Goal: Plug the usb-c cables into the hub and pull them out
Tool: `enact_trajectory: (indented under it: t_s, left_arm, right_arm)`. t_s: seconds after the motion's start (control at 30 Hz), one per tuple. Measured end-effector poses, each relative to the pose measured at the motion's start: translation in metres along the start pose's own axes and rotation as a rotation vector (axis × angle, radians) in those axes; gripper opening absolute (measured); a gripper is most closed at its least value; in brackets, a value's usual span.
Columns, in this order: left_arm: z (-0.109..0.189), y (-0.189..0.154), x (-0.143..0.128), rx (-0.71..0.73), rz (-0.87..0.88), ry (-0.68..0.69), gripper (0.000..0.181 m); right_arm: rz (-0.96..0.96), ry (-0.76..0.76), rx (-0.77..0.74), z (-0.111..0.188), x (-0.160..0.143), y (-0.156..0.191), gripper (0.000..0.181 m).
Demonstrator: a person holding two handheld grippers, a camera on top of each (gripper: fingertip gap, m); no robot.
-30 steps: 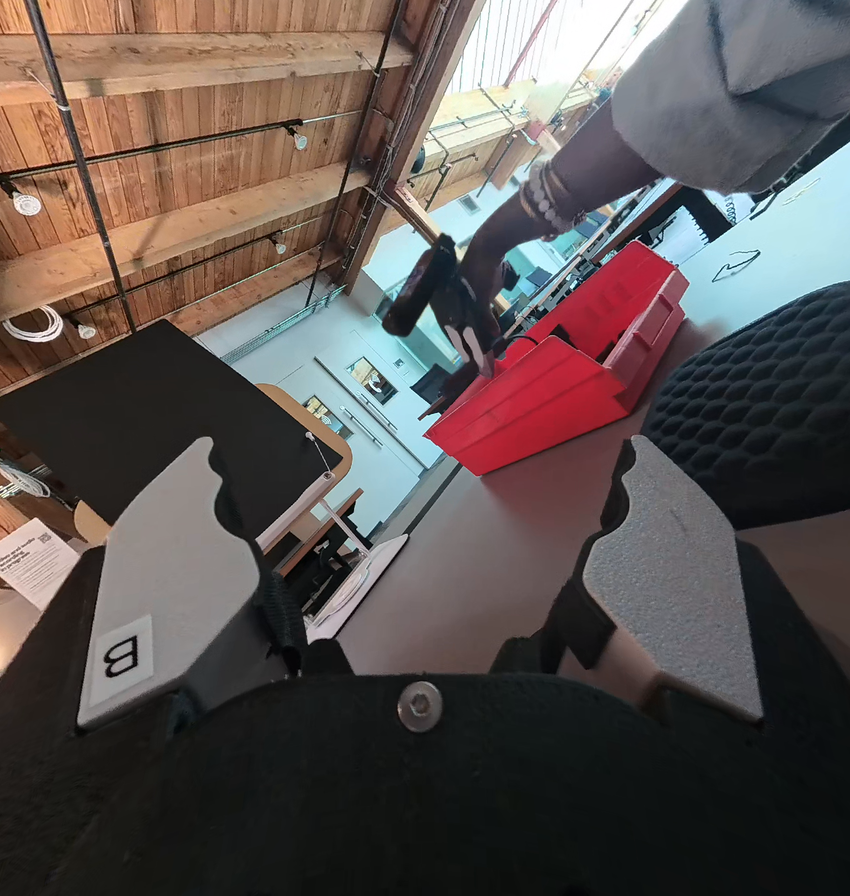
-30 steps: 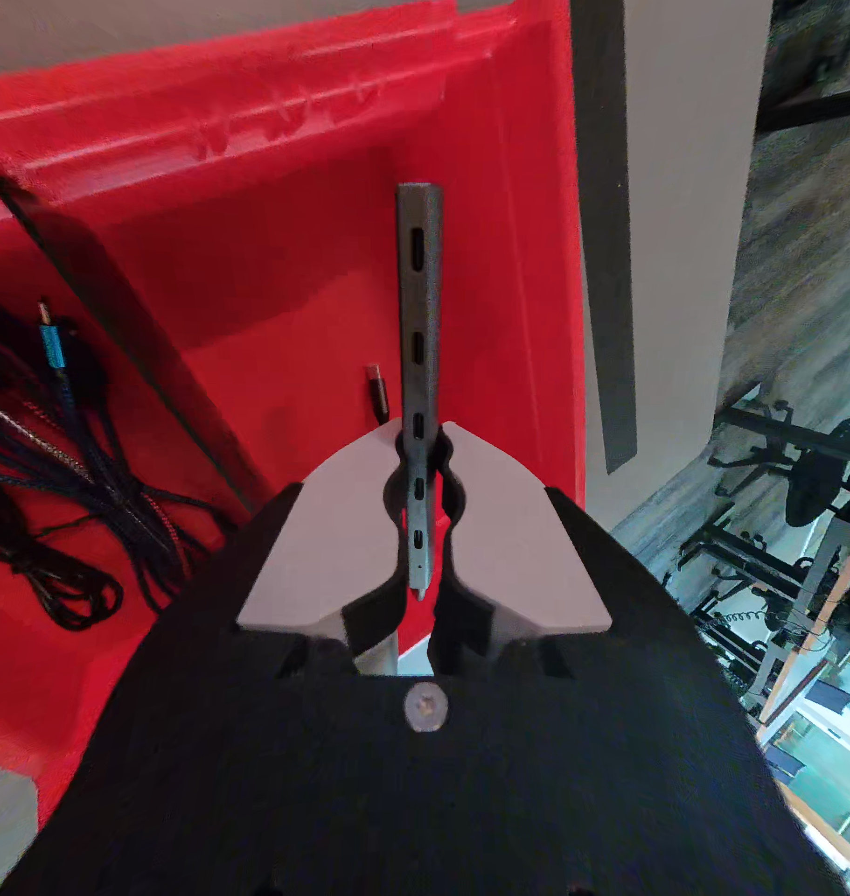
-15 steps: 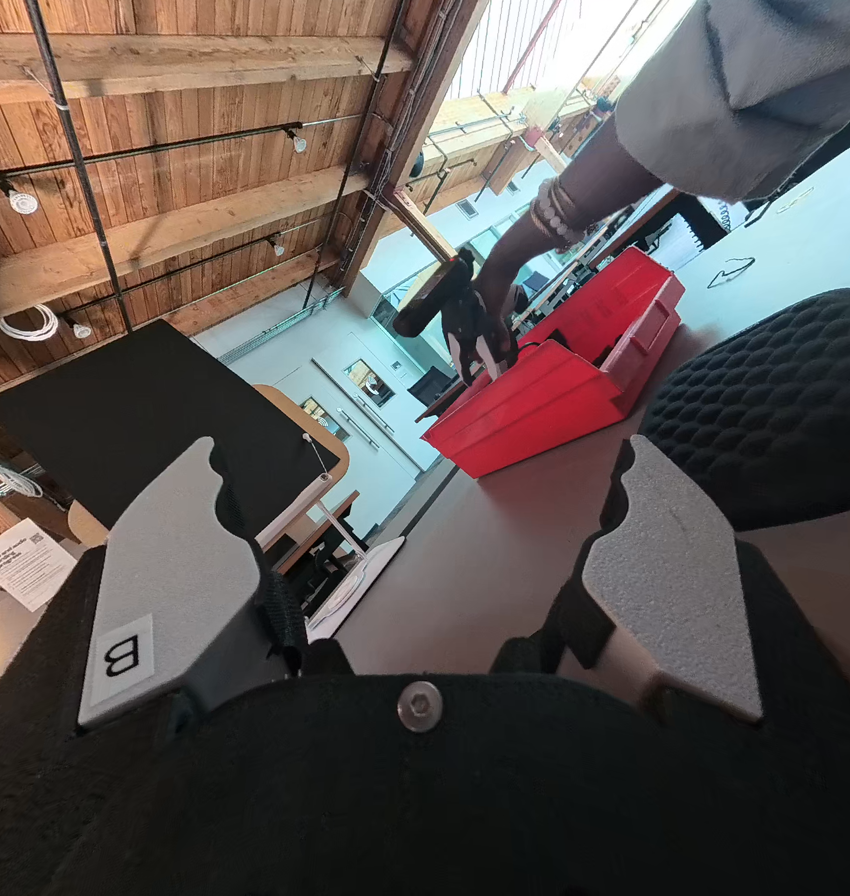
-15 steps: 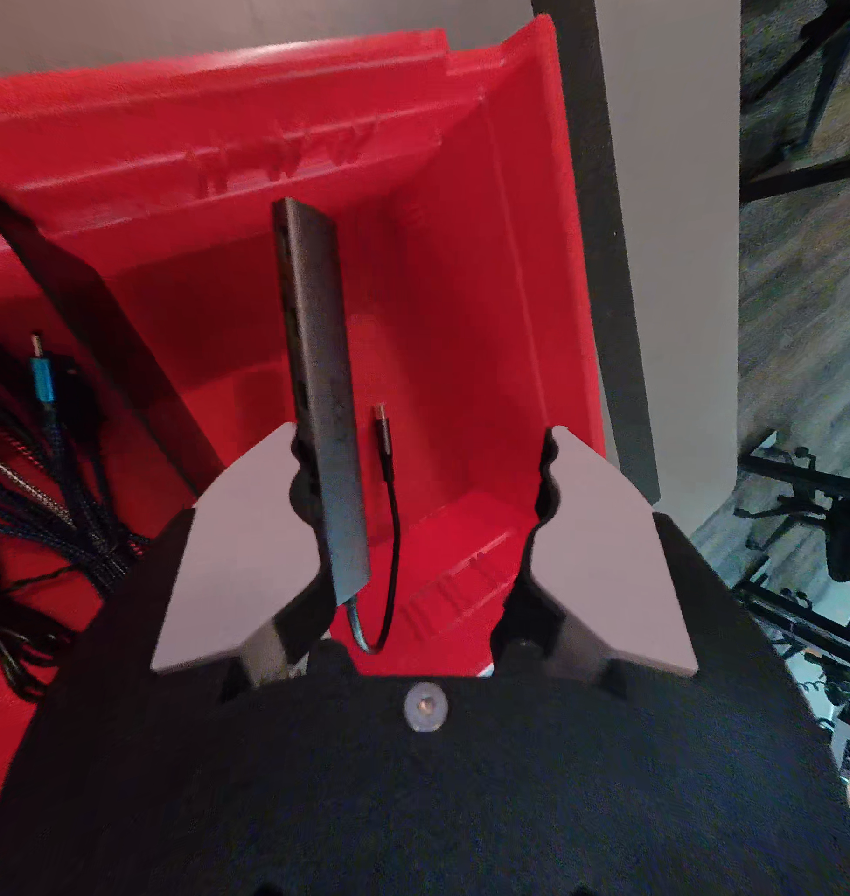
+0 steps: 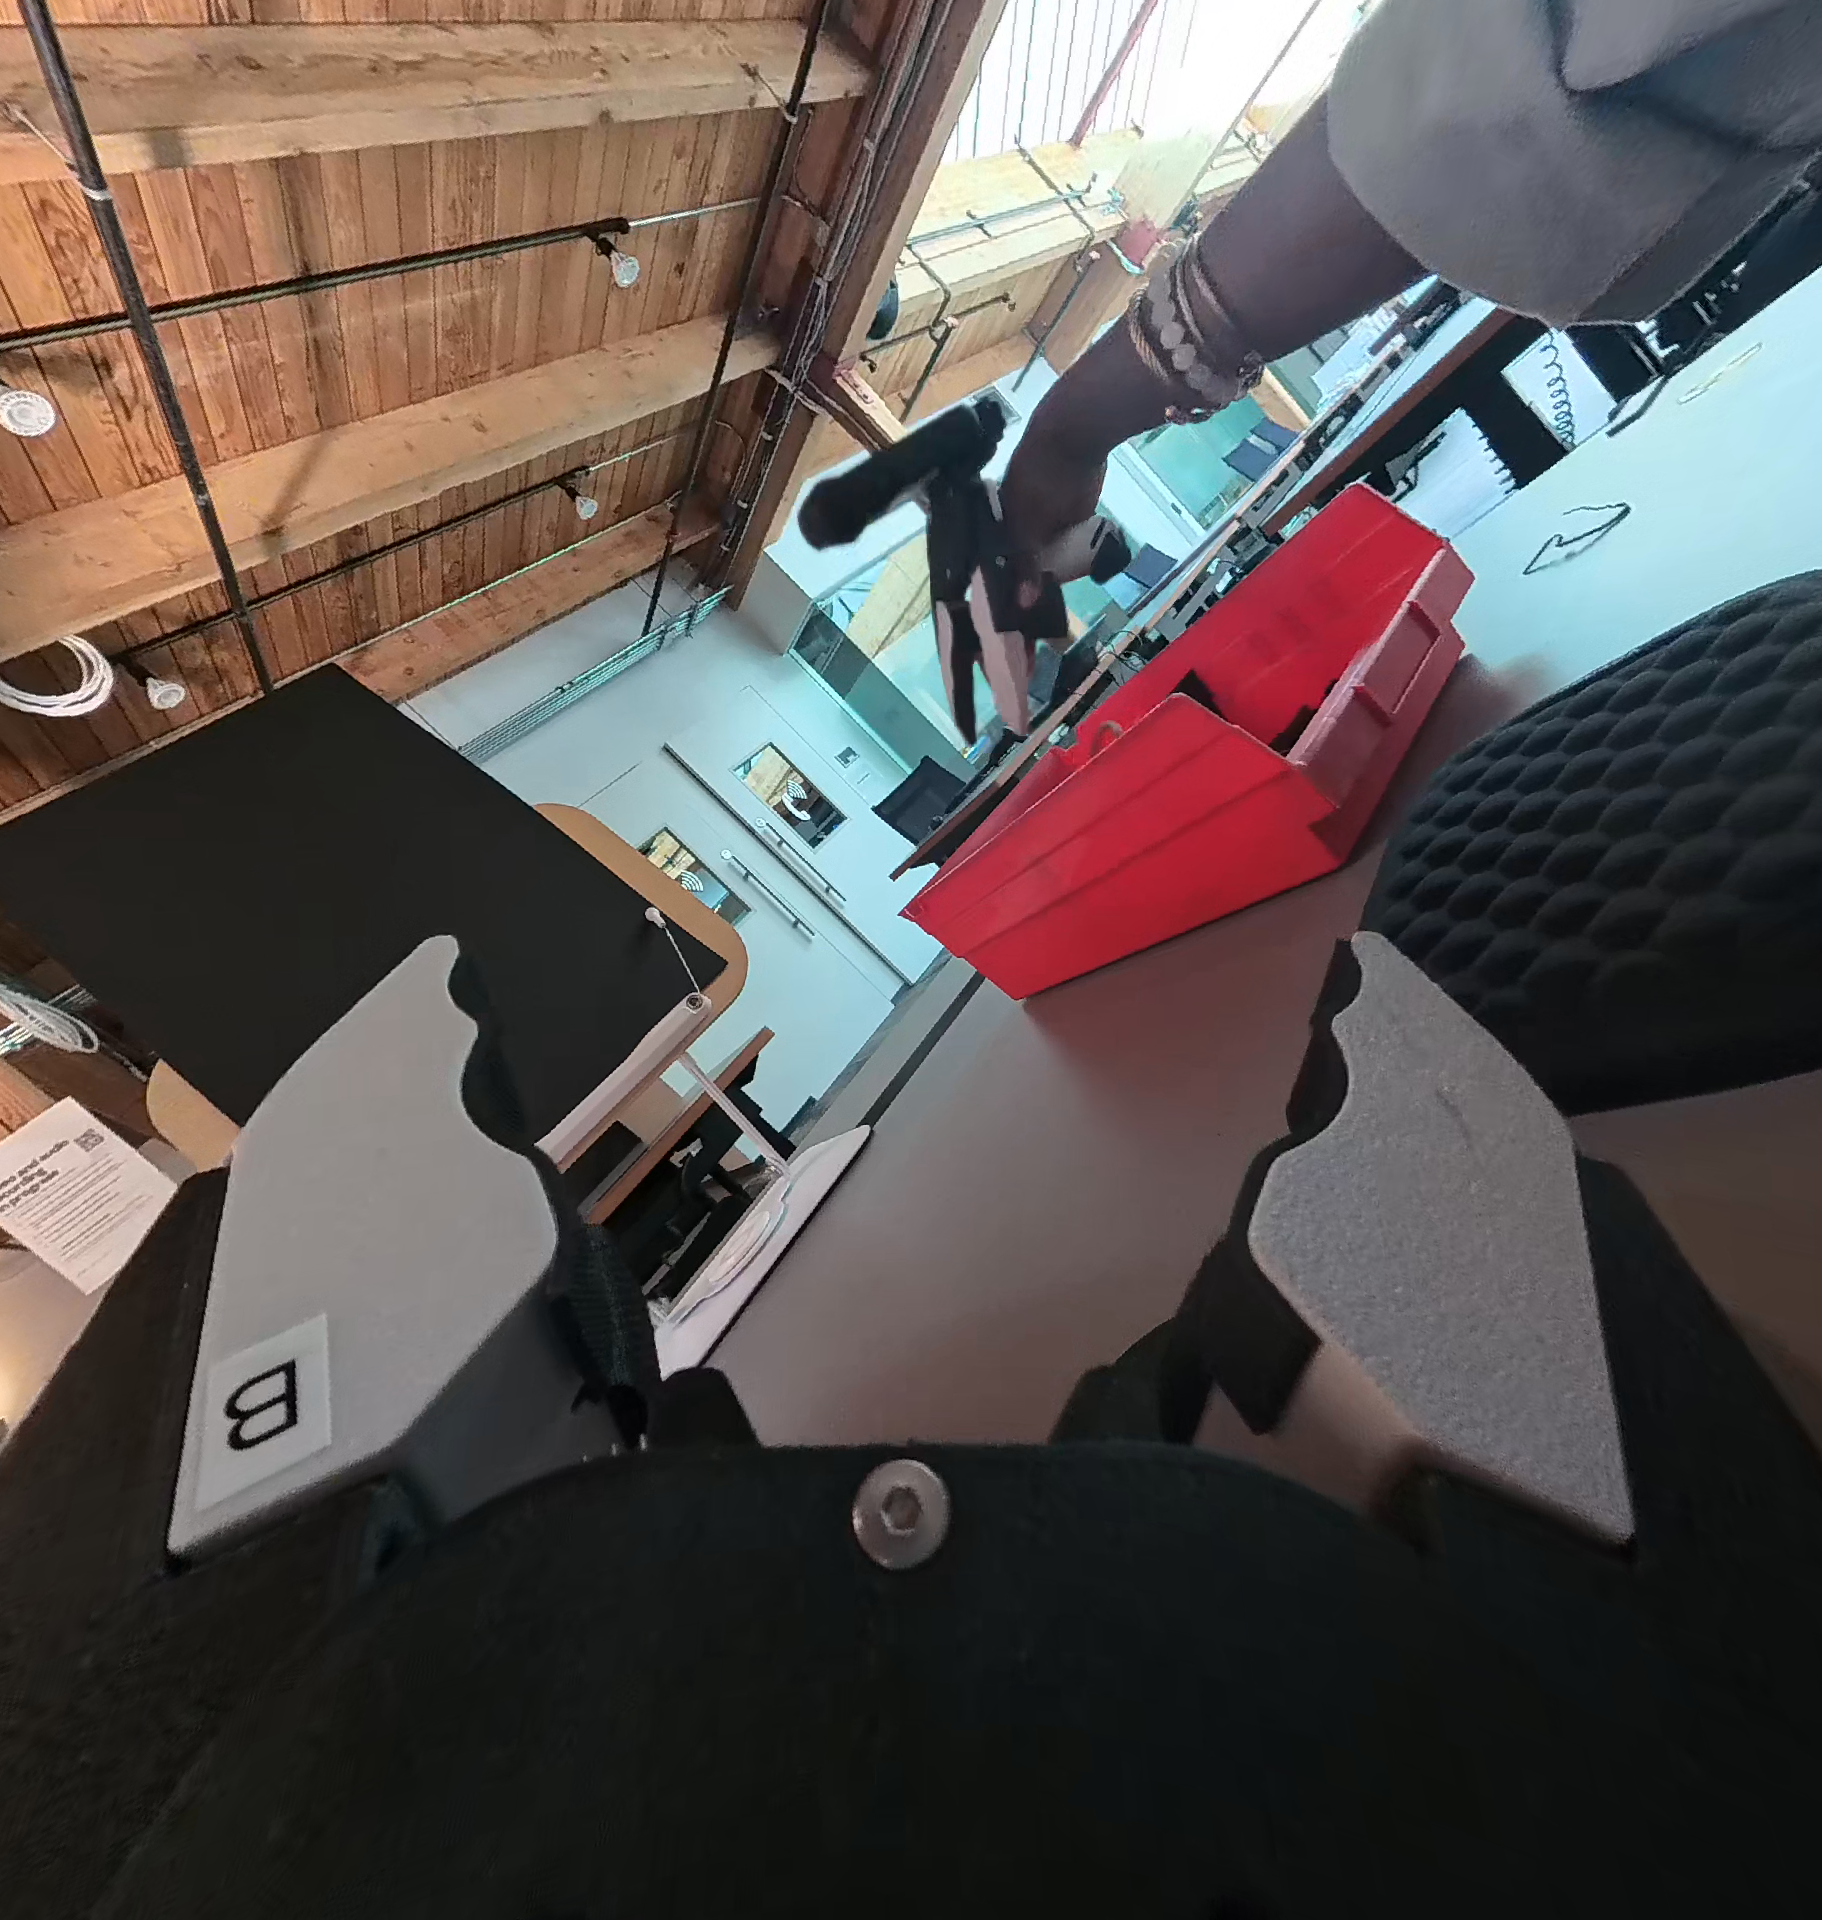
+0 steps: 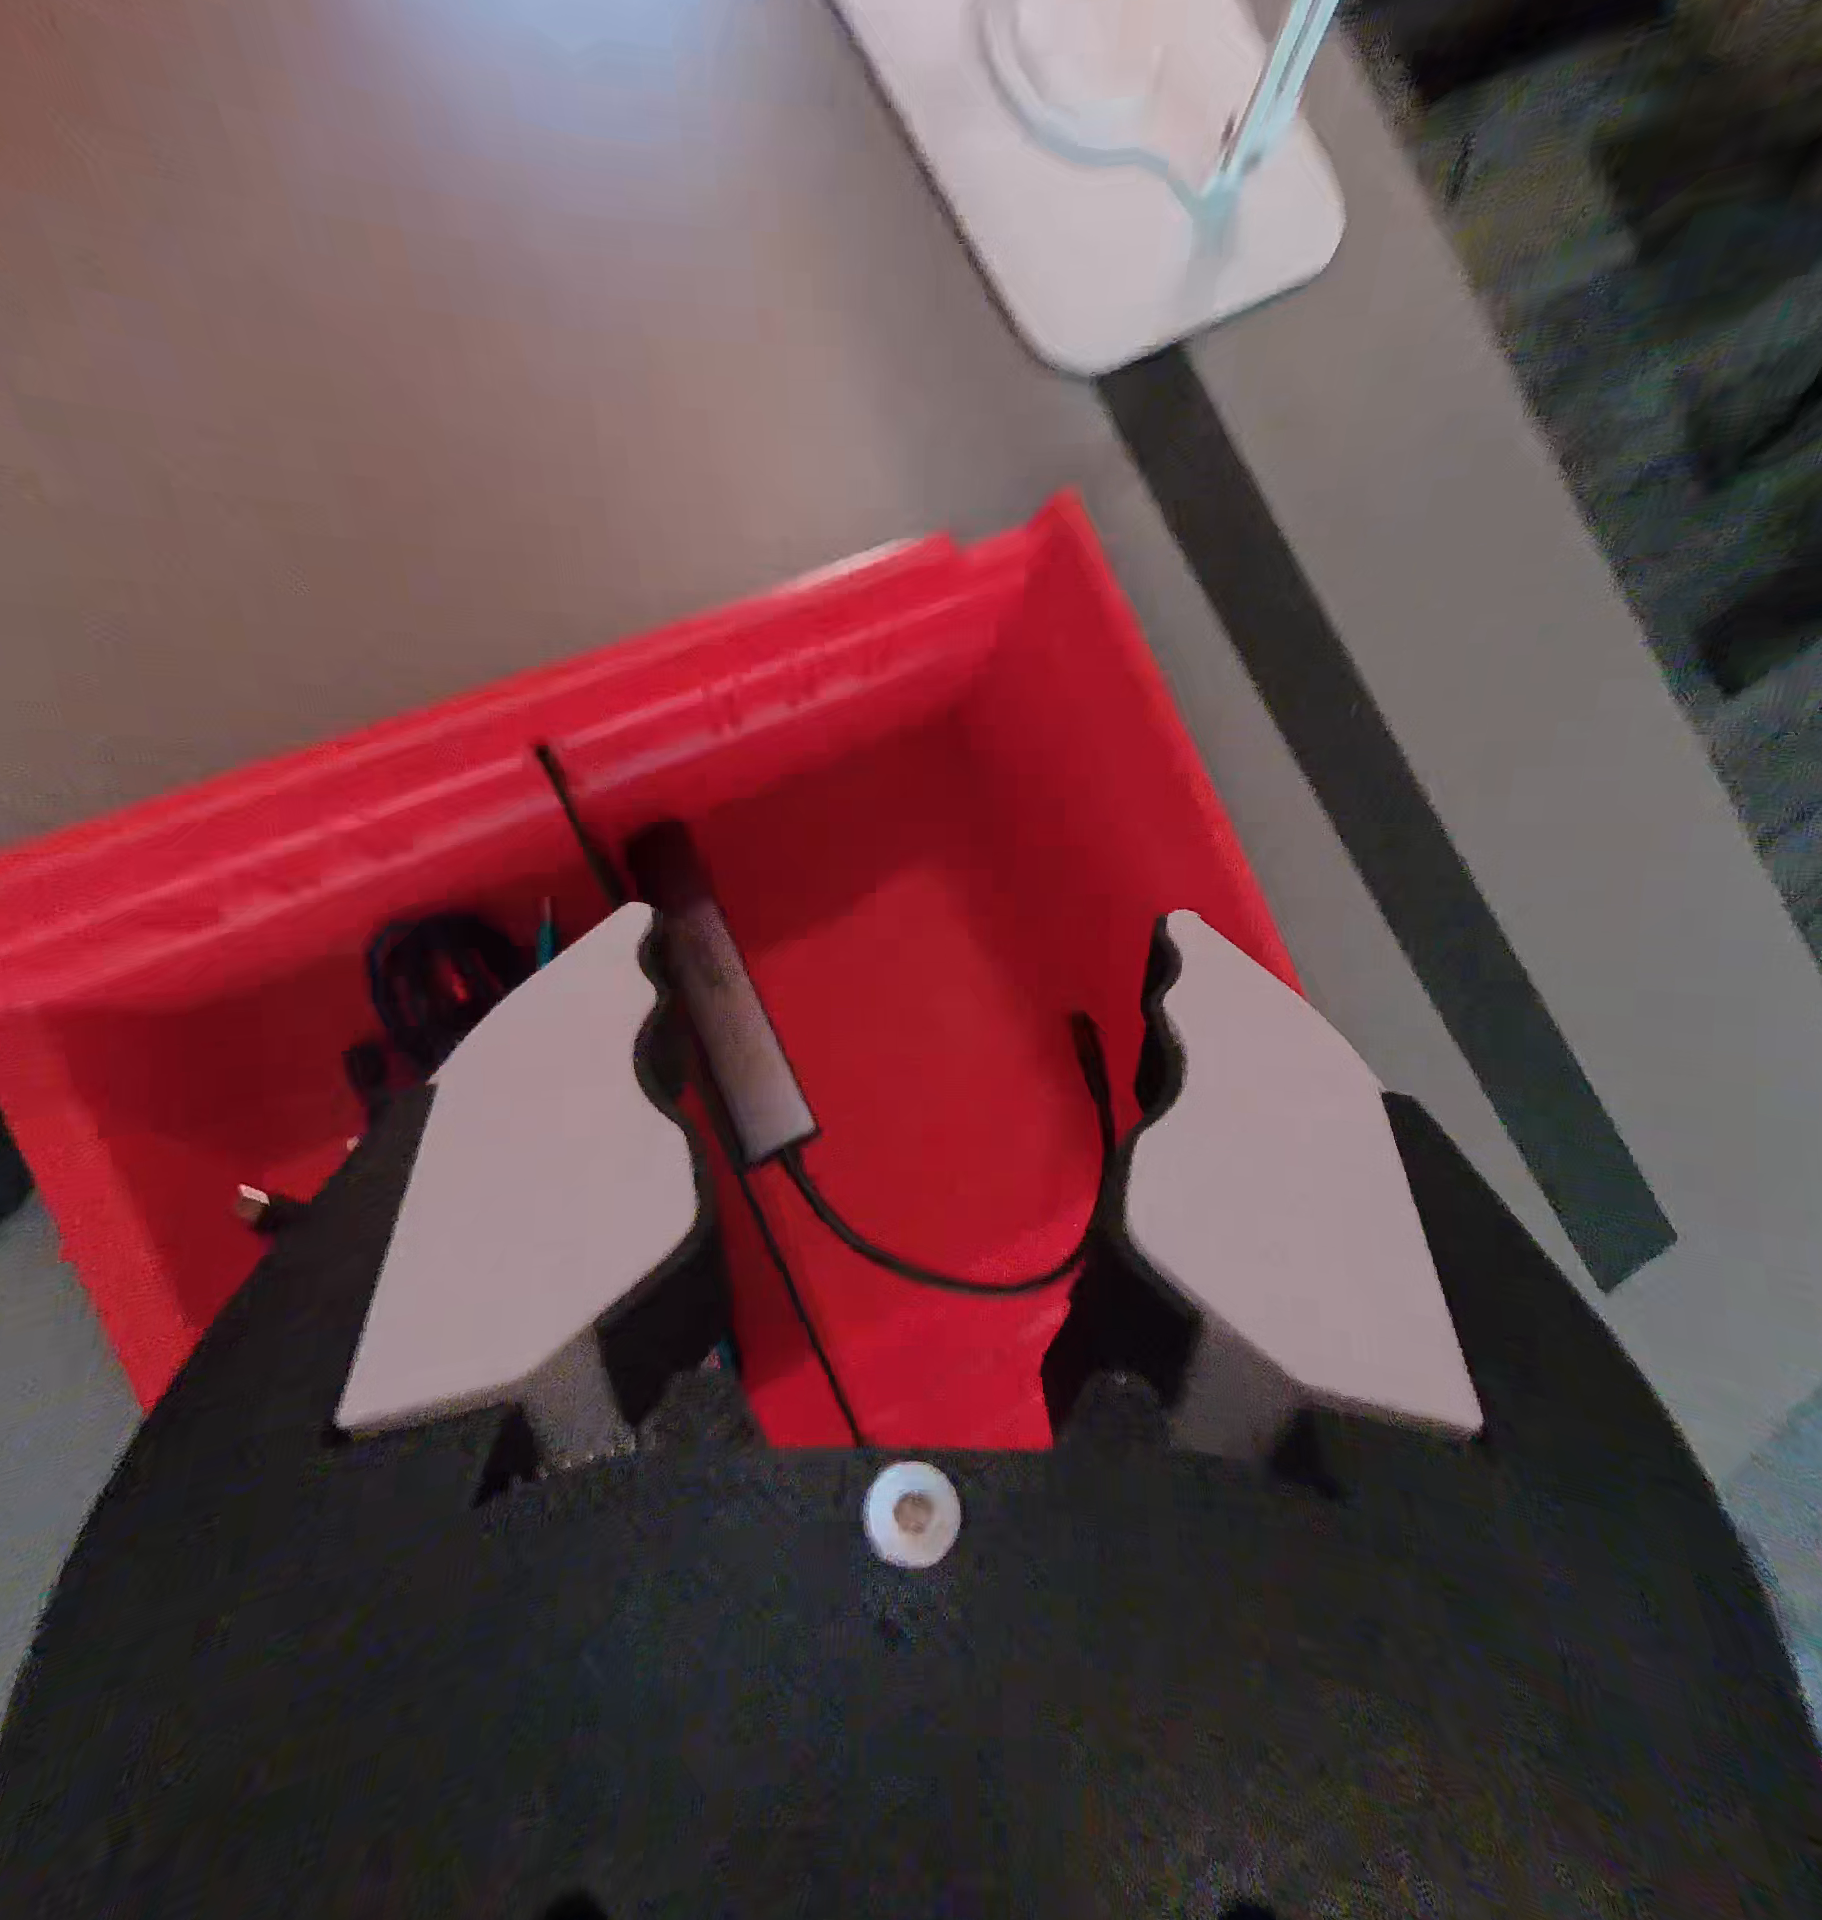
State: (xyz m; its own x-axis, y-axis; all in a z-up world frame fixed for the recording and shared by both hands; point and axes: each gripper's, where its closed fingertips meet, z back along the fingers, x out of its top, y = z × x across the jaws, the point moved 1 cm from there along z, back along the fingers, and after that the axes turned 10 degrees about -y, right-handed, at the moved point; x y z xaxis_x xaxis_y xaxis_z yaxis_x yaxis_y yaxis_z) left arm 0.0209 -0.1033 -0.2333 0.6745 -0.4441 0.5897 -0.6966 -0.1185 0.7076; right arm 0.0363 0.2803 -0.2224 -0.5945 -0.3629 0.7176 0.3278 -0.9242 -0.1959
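In the right wrist view the red bin [image 6: 990, 810] fills the middle of the frame, split by a thin black divider [image 6: 678, 1039]. The right compartment holds the grey hub [image 6: 735, 1029] — it lies against the divider, its short black lead [image 6: 948, 1273] curling across the floor. A tangle of dark cables [image 6: 434, 982] sits in the left compartment. The right gripper [image 6: 902, 997] hangs above, fingers spread, holding nothing. The left gripper [image 5: 896, 1049] is spread too, low over the brown table [image 5: 990, 1195], well apart from the bin — at centre right of its view.
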Motion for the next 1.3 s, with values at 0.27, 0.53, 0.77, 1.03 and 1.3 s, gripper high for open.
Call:
enact_trajectory:
  t_s: [0.27,0.53,0.77,1.03,1.3]
  left_arm:
    - [0.001,0.003,0.001,0.012,0.016,-0.012,0.141]
    - [0.001,0.002,0.003,0.007,0.003,-0.020,0.141]
    - [0.006,0.008,0.014,0.032,0.090,-0.059,0.132]
    - [0.037,0.076,0.093,0.175,0.305,-0.400,0.042]
    - [0.079,0.162,0.090,0.362,0.074,-0.064,0.138]
  right_arm:
    - [-0.064,-1.293,-0.166,0.133,0.155,0.036,0.145]
    - [0.058,-1.664,-0.394,0.203,0.156,0.157,0.134]
    - [0.104,-1.807,-0.485,0.207,0.120,0.239,0.065]
    - [0.287,-1.593,-0.735,0.182,0.086,0.259,0.000]
    - [0.294,-1.495,-0.626,0.156,0.098,0.256,0.123]
